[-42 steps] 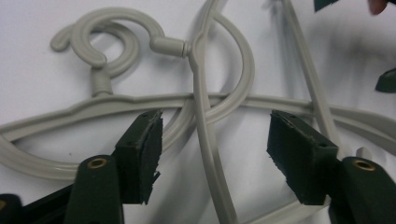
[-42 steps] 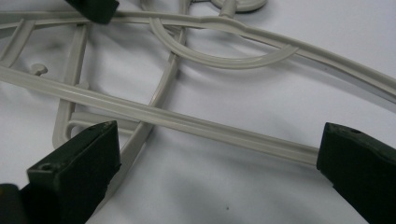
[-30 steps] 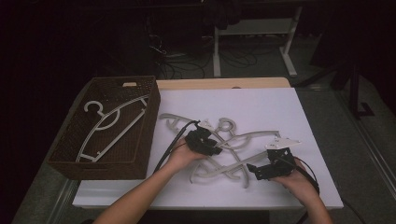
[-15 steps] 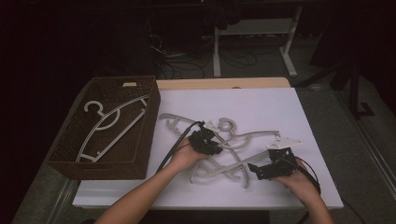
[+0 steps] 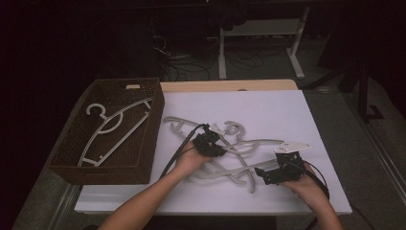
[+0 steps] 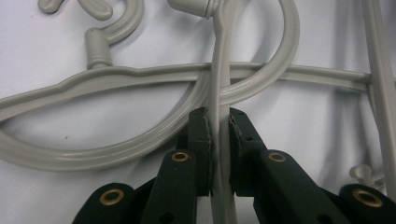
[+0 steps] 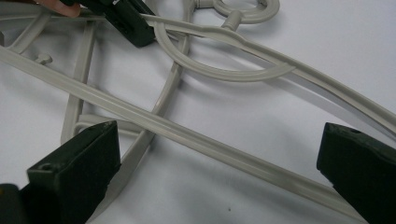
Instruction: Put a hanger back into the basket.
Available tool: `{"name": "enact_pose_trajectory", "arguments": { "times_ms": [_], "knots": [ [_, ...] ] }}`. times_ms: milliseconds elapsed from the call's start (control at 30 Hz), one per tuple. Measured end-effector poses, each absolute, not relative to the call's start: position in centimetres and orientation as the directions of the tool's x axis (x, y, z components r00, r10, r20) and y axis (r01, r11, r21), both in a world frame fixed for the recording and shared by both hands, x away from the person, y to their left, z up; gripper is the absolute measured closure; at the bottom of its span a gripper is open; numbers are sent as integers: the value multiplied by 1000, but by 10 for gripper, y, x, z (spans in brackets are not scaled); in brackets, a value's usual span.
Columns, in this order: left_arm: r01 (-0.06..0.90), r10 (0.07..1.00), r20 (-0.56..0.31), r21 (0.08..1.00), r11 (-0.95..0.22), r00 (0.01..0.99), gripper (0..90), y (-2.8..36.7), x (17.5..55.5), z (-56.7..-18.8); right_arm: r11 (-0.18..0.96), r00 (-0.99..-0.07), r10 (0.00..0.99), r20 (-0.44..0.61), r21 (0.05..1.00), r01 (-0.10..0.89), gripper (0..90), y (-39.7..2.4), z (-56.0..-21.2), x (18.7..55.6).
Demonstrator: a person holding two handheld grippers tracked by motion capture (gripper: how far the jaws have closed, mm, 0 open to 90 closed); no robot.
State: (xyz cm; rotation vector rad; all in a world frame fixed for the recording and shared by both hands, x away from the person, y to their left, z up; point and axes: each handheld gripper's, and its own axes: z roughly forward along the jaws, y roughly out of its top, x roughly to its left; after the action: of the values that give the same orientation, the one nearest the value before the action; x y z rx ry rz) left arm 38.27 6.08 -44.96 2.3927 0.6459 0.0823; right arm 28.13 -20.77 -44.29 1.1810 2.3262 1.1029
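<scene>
A: We've got the left gripper just pinched onto a hanger bar, pile sitting mid-table. Right gripper gaping wide.

B: Next we probably lift it free, then swing toward the basket at nine o'clock.

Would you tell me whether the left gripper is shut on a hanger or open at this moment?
Shut: the left gripper has just been closing, and both pads press a thin bar of a grey hanger between them.
</scene>
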Motion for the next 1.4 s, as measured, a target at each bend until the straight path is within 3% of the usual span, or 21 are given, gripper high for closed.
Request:
{"name": "enact_pose_trajectory", "arguments": {
  "times_ms": [700,1400],
  "knots": [
    [466,544,-119,683,-562,831,819,100,391,-414,358,-617,784,70,762,540,0,-210,-439,279],
    [474,605,-104,729,-494,790,819,139,383,-332,355,-626,775,81,765,538,0,-213,-441,282]
  ]
}}
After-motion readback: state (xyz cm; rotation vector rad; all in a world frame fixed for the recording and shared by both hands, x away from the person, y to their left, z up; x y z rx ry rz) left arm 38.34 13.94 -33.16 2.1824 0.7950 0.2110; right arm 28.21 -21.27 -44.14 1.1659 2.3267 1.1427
